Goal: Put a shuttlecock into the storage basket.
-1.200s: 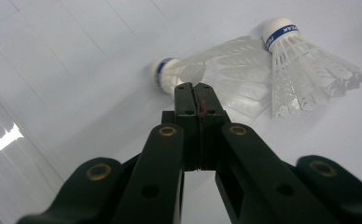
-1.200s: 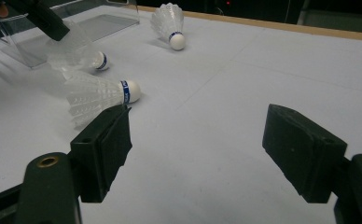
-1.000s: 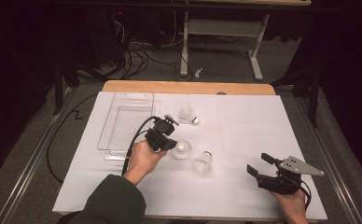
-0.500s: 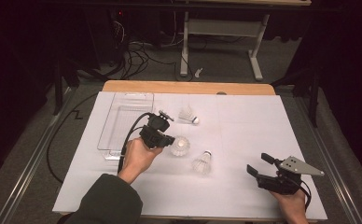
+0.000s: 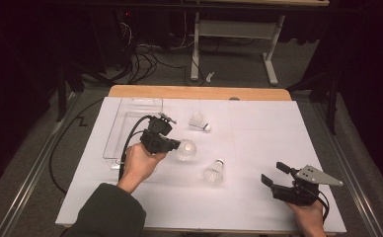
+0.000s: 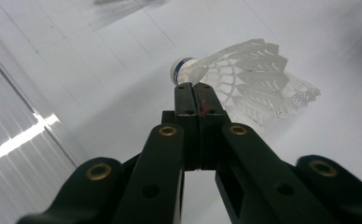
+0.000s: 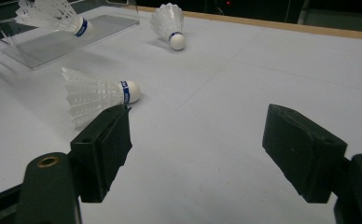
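Observation:
Three white shuttlecocks with blue bands are on or over the white sheet. My left gripper (image 5: pixel 175 146) (image 6: pixel 198 88) is shut on one shuttlecock (image 5: pixel 185 149) (image 6: pixel 244 79), pinching its feather skirt close to the cork, and holds it just off the sheet beside the clear tray (image 5: pixel 125 128). This held shuttlecock (image 7: pixel 53 14) also appears far off in the right gripper view. A second shuttlecock (image 5: pixel 214 172) (image 7: pixel 95 93) lies on its side mid-sheet. The third shuttlecock (image 5: pixel 198 121) (image 7: pixel 170 25) lies farther back. My right gripper (image 5: pixel 273 173) (image 7: pixel 195 140) rests open at the front right with nothing between its fingers.
The clear plastic tray (image 7: pixel 44 44) sits at the left back of the white sheet (image 5: pixel 258 128). A wooden table edge (image 5: pixel 199 92) runs along the far side. Cables and a table frame stand on the dark floor beyond. A black cable trails from the left gripper.
My left gripper has risen and drifted back and left toward the tray, carrying its shuttlecock. The right gripper and the other two shuttlecocks have not moved.

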Demonstrator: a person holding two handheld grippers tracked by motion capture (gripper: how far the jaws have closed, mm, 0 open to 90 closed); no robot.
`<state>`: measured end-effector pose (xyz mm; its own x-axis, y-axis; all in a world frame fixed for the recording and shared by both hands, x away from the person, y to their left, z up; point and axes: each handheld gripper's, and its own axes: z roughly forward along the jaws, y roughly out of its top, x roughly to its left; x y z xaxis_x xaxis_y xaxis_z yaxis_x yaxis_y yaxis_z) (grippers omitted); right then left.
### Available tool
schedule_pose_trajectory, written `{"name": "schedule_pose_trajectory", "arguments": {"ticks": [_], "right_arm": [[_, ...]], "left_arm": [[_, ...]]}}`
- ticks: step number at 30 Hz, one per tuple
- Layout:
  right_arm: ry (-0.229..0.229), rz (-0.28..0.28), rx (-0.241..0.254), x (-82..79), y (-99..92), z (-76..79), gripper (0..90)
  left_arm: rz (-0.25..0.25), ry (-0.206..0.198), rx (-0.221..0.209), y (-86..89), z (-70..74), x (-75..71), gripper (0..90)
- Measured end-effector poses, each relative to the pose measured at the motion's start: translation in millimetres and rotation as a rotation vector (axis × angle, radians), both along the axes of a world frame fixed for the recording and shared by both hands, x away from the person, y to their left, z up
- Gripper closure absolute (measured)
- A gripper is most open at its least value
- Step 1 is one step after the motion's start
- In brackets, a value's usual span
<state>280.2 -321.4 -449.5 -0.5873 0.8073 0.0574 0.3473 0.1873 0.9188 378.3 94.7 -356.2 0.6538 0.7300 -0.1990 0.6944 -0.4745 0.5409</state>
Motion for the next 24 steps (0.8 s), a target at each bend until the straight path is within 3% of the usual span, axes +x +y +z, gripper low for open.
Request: {"name": "schedule_pose_trajectory", "arguments": {"ticks": [24], "right_arm": [[0.002,0.002,-0.002,0.4,0.4,-0.3,23.9]], "left_arm": [[0.033,-0.015,-0.025,20.8,9.1,0.9,90.0]]}}
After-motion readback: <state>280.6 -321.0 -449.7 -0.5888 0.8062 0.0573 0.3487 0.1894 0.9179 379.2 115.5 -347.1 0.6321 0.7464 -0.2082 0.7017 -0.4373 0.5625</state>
